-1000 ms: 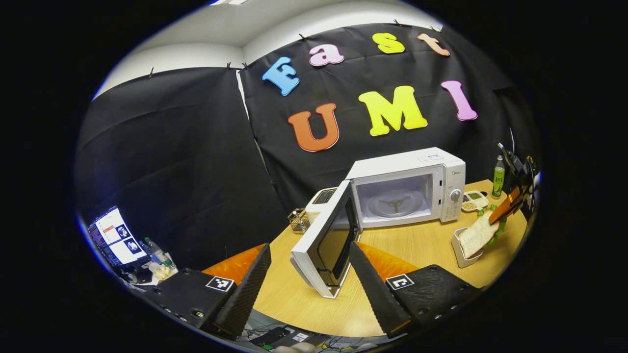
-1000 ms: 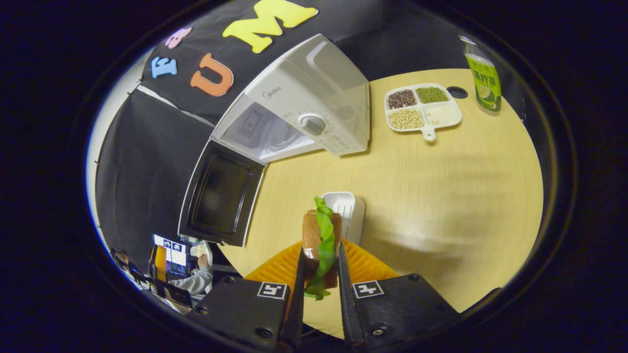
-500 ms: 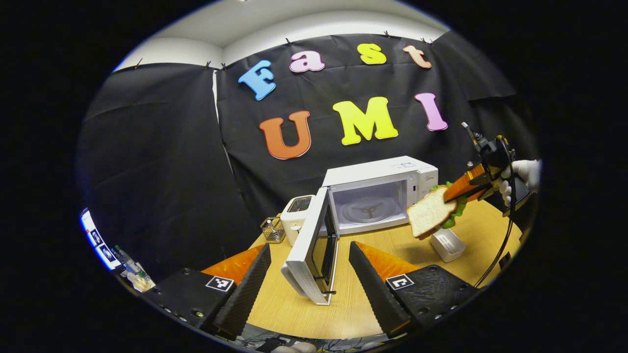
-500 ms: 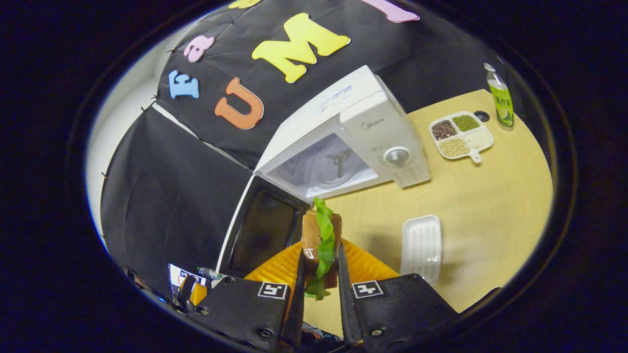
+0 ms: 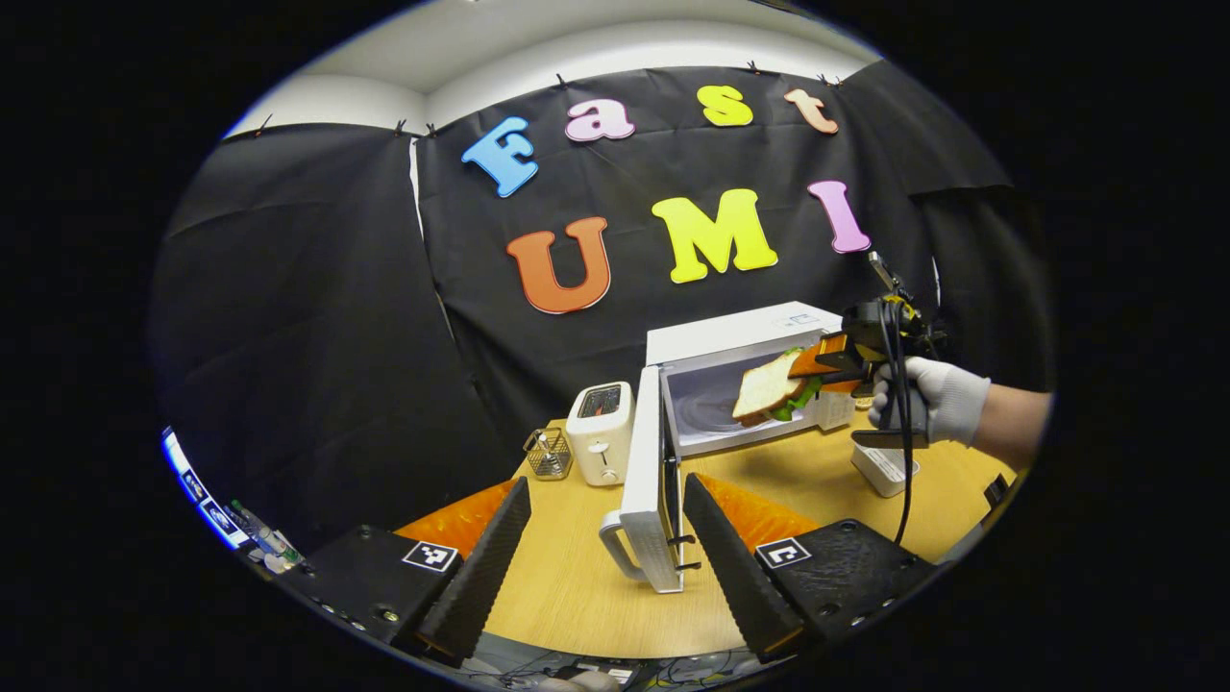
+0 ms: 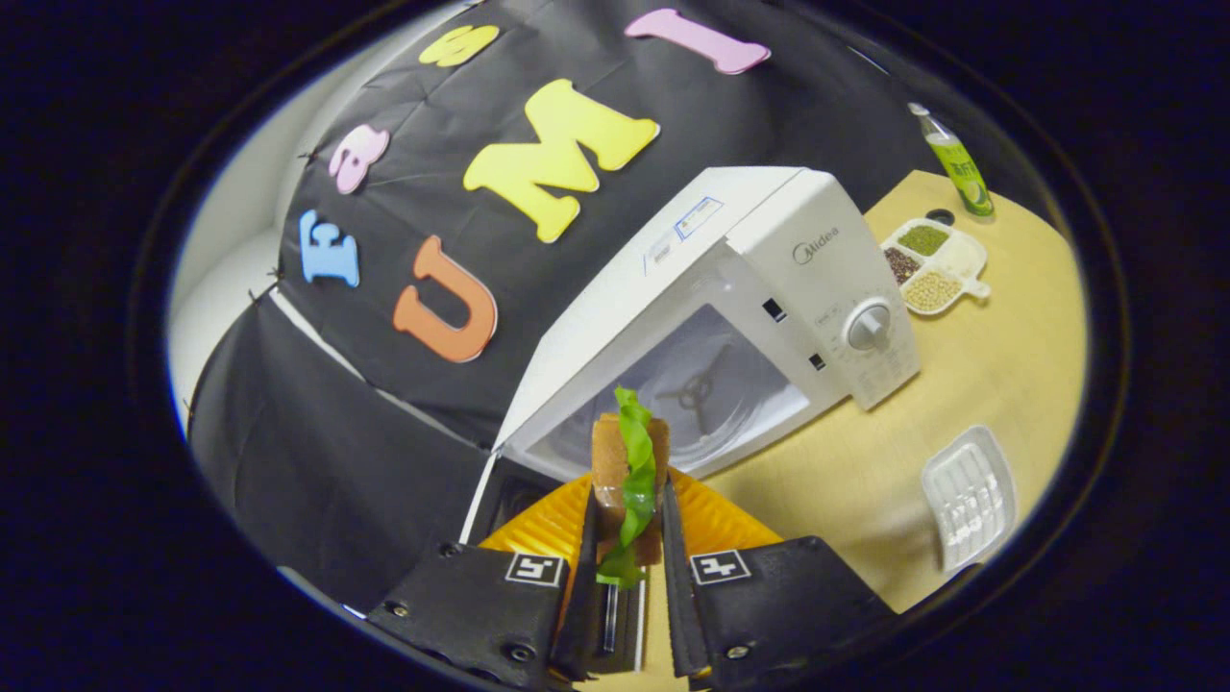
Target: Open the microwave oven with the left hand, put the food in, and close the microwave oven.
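Microwave [image 5: 745, 384] stands on the bench [image 5: 577, 577], and in the left gripper view we see our left tool [image 5: 605, 557] low over the bench's near edge, spread wide and grasping nothing, with the swung-out door [image 5: 651, 500] edge-on between its fingers. Further right, a gloved hand [image 5: 937, 399] holds the right tool [image 5: 817, 370] level at the oven's mouth. In the right gripper view that right tool [image 6: 627, 524] is clenched on the sandwich [image 6: 629, 466]. We see brown bread standing on edge, green lettuce spilling from it, just before the open cavity with its turntable [image 6: 701, 389].
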Demonstrator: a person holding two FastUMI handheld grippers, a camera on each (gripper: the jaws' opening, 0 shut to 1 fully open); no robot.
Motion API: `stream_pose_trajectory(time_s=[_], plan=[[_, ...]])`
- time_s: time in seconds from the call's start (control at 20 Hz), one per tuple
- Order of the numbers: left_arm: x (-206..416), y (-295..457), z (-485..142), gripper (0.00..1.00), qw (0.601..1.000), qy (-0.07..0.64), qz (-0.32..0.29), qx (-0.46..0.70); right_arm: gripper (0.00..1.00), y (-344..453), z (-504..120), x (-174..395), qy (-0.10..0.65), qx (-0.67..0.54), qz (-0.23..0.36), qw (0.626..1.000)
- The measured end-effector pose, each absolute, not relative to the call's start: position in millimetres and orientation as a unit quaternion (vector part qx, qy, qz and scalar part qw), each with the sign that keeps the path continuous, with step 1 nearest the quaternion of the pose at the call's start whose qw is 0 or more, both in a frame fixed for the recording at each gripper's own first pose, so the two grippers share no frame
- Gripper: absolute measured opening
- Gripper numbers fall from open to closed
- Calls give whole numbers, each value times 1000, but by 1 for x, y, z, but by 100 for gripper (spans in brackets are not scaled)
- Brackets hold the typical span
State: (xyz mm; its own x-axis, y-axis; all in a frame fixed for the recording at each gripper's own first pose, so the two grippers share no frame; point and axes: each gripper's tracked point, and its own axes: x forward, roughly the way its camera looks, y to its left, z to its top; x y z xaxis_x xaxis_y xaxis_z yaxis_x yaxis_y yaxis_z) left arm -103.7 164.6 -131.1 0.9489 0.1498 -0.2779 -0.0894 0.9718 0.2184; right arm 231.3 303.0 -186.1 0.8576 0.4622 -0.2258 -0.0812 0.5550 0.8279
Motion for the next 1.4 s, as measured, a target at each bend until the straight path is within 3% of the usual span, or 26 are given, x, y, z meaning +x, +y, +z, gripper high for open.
stream_pose_trajectory(time_s=[0.2,0.45,0.75,1.0,1.05,1.1,1.15,1.25,1.35,1.4], plan=[[-101,175,-134,96,980,154,62,110,34,330,-191,272,168,468,122,859],[-89,182,-135,96,980,147,72,110,35,358,-224,304,165,523,81,833],[-80,191,-136,96,979,136,93,121,35,356,-234,349,85,535,44,839],[-79,200,-142,97,976,144,101,127,38,353,-280,372,103,520,6,848],[-79,202,-144,96,976,147,104,127,31,356,-287,375,112,516,5,849],[-79,203,-145,96,975,149,104,125,33,353,-296,376,122,497,-2,859],[-77,203,-146,96,975,149,104,125,43,349,-299,376,124,468,-11,875],[-78,201,-147,96,975,151,103,125,43,342,-298,373,121,385,-21,915],[-76,200,-149,96,975,151,103,125,78,339,-285,372,103,306,-14,946],[-76,200,-149,96,976,149,102,124,81,337,-280,370,98,282,-8,954]])
